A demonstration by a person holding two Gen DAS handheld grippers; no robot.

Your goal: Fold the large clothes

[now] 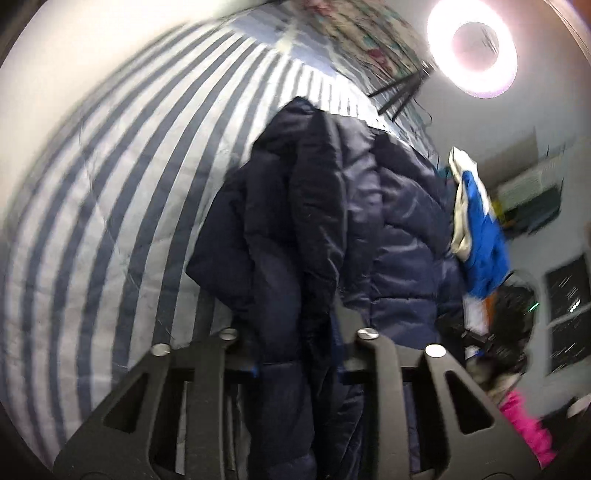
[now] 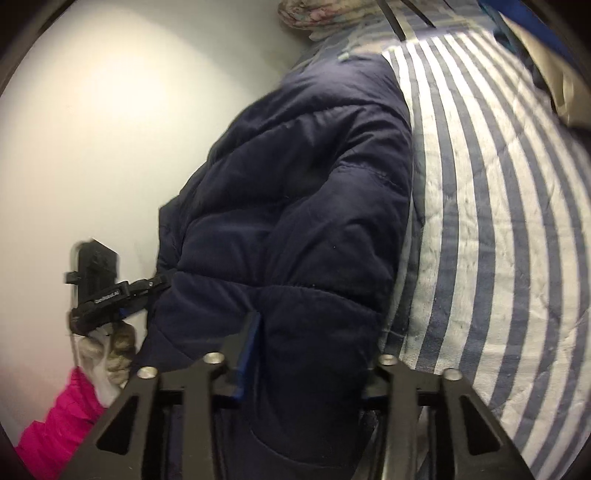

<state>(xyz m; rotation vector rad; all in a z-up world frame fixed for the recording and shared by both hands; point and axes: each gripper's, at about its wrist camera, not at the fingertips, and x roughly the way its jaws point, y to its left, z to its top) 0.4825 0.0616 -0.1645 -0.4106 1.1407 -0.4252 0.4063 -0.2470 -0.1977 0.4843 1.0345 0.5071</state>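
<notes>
I see a bed (image 1: 110,192) covered in a blue-and-white striped quilt (image 2: 498,221). A dark navy puffer jacket (image 2: 295,206) lies on it, with a floral pillow (image 1: 354,33) at its far end.

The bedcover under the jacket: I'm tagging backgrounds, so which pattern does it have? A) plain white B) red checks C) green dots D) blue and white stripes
D: the bedcover beside the navy puffer jacket shows alternating blue and white stripes, and the left wrist view shows the same.
</notes>
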